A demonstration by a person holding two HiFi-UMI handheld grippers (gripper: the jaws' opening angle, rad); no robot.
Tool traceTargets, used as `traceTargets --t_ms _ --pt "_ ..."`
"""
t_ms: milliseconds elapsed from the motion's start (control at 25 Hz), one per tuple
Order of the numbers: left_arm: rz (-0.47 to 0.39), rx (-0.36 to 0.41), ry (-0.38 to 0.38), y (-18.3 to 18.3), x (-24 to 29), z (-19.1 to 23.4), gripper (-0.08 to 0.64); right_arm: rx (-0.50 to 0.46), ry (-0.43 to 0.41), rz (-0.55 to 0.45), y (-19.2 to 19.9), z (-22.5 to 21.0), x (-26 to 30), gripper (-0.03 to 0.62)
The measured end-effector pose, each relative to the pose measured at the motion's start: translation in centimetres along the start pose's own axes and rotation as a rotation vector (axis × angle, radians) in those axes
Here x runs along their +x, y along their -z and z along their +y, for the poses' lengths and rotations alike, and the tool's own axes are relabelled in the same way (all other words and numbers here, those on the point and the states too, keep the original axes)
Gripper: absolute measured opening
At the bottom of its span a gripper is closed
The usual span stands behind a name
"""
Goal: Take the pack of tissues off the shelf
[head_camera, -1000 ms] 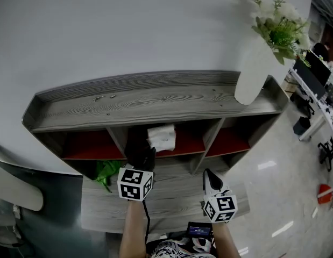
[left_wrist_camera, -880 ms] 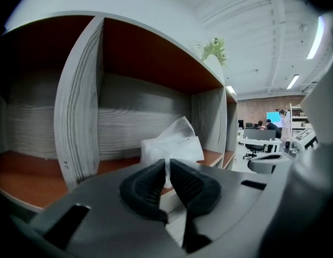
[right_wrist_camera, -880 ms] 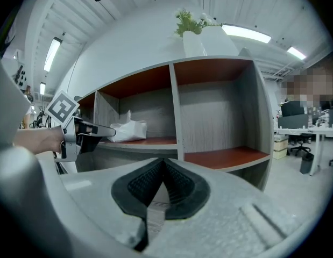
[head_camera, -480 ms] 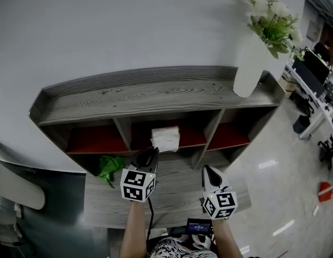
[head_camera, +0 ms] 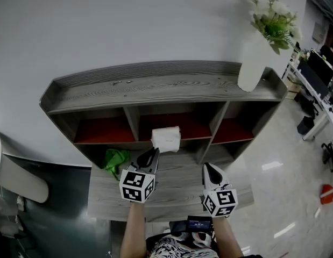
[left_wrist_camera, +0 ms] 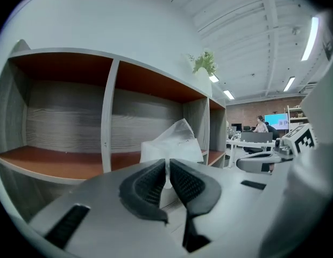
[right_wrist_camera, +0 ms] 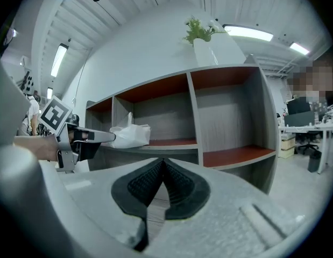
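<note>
Tissue pack (head_camera: 166, 138) has slid to the shelf's (head_camera: 155, 93) front edge, its wrapper pinched by the left gripper (head_camera: 150, 156). The right gripper (head_camera: 210, 171) is closed and empty.

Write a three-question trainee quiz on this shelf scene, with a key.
1. At the front of which compartment of the shelf is the pack of tissues? A left, B middle, C right.
2. True or false: the right gripper has its jaws together with nothing between them.
3. Which gripper is shut on the pack's wrapper?
Key: 1 B. 2 true. 3 the left gripper.
</note>
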State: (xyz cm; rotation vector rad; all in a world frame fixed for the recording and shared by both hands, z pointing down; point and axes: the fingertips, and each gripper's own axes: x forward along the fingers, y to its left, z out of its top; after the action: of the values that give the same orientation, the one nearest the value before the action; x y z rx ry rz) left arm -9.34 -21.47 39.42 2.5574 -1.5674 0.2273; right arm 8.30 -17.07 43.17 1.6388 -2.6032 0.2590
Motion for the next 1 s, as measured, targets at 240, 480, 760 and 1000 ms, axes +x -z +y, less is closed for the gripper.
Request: traceTargets --t_ms 240,480,760,1000 --pt "0.000 -0.009 -0.001 0.8 -1.9 -0.5 0.026 -0.009 -0.026 -0.006 0.3 1.0 -0.9 0.003" --pt "0.009 -0.021 -0.004 2.7 -3.6 -0.7 0.026 0.002 -0.036 0.002 1.4 2.0 -1.7 0.003" --pt "0.005 -0.022 -0.004 3.1 -4.7 -0.5 0.026 -0.004 -0.042 0.017 2.0 2.9 -1.9 0.003" --pt "0.010 -0.021 0.001 3.8 -5.1 -0.3 0.026 -0.007 -0.040 0.035 2.7 3.2 -1.7 0.003"
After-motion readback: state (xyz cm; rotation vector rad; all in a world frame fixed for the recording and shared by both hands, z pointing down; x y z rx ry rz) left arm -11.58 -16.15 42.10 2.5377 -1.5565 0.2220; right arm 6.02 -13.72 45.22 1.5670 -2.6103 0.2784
